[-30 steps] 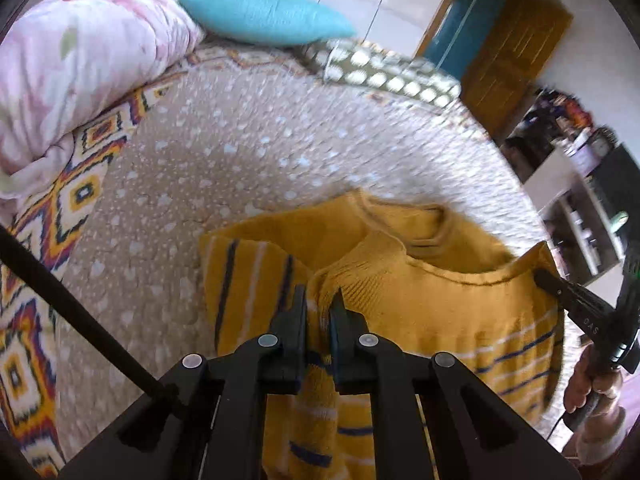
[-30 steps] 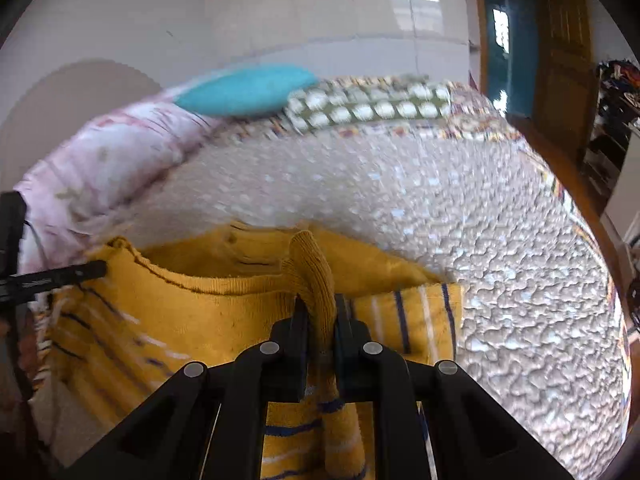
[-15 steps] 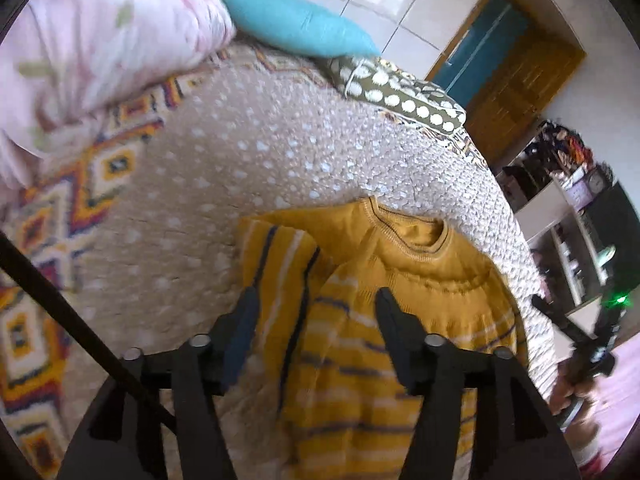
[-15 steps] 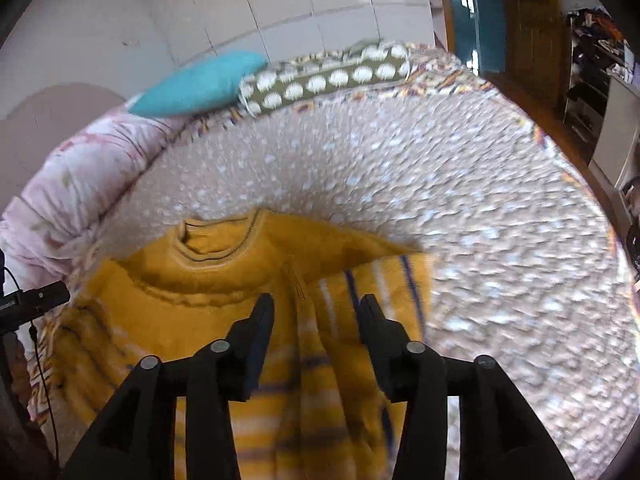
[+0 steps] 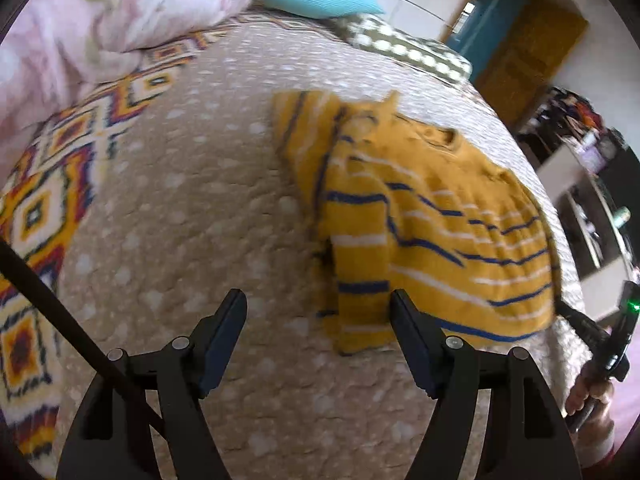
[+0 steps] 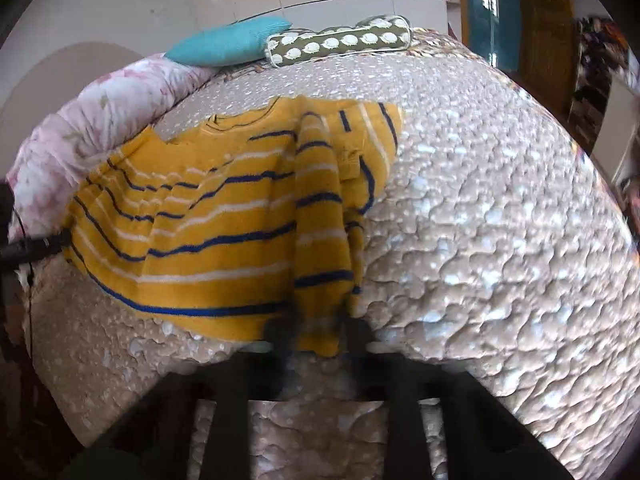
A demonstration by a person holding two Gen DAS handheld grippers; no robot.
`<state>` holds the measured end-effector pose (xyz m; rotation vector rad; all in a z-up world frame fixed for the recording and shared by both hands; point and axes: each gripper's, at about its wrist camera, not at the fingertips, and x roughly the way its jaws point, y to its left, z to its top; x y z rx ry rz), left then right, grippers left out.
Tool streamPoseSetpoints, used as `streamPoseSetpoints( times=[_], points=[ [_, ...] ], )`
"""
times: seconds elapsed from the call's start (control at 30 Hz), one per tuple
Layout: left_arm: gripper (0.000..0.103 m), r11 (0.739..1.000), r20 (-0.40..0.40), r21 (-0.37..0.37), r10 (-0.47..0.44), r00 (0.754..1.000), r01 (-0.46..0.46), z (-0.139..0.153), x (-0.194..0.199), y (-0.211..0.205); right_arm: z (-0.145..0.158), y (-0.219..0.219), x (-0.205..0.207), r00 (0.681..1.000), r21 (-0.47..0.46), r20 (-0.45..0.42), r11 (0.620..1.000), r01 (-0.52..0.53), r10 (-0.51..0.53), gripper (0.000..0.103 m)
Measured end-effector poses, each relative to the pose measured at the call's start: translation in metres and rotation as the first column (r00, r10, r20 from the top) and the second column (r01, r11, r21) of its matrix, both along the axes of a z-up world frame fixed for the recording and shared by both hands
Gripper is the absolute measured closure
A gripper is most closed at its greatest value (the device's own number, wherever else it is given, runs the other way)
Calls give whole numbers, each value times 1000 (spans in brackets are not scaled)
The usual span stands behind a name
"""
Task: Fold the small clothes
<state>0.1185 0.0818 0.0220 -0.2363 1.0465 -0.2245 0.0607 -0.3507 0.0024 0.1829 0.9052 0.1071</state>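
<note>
A small mustard-yellow sweater (image 5: 432, 216) with blue and white stripes lies flat on the bed, both sleeves folded in over its body. It also shows in the right wrist view (image 6: 224, 216). My left gripper (image 5: 316, 332) is open and empty, low over the bedspread just before the folded sleeve's cuff. My right gripper (image 6: 316, 340) is blurred but its fingers stand apart at the sweater's lower hem, holding nothing. The other gripper's tip shows at each view's edge.
The bed has a beige dotted quilted bedspread (image 6: 500, 240). A pink floral duvet (image 5: 100, 12), a turquoise pillow (image 6: 228, 46) and a green dotted bolster (image 6: 340, 42) lie at its head. A patterned blanket (image 5: 36, 208) lies at the left. A door and shelves stand beyond the bed.
Both grippers let go of the sleeves they held, opened wide and drew back from the sweater. The sleeves now lie folded on the sweater's body.
</note>
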Motion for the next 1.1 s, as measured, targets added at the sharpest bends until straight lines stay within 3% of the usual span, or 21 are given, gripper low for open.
streamPoseSetpoints(
  times=[0.07,0.13,0.17,0.27,0.43,0.57,0.67,0.8,0.9,1.0,1.1],
  points=[
    [31,1000,9,-3,21,1000,-21,4,-6,9,-2,-18,3,995,-60,14,993,102,-101,92],
    [31,999,26,-3,32,999,-32,8,-12,15,-9,-37,7,970,-202,-7,950,236,-242,95],
    [31,999,38,1,40,998,-40,11,-16,18,-10,-48,6,962,-214,-14,940,264,-274,95],
    [31,998,57,10,62,996,-62,12,-18,21,1,-66,-10,955,-109,-9,950,294,-297,95],
    [31,994,92,-21,111,990,-109,2,-19,17,26,-41,-29,977,-58,13,976,212,-212,95],
    [31,985,126,-107,150,981,-137,-5,-17,29,49,18,-32,999,-20,26,999,47,-46,92],
    [31,973,137,-109,218,966,-204,-8,-16,49,59,80,-31,995,-24,31,995,-99,100,79],
    [31,955,182,-88,295,938,-283,-11,-28,81,55,184,-23,959,-48,54,960,-274,277,74],
    [31,957,193,-113,284,939,-266,-9,-33,102,46,258,-17,921,-78,73,923,-377,382,74],
    [28,947,206,-157,308,929,-279,-11,-35,121,35,312,-5,896,-105,67,896,-431,439,74],
    [28,932,162,-215,328,931,-291,-21,-34,136,18,344,14,899,-182,40,888,-423,436,74]
  ],
)
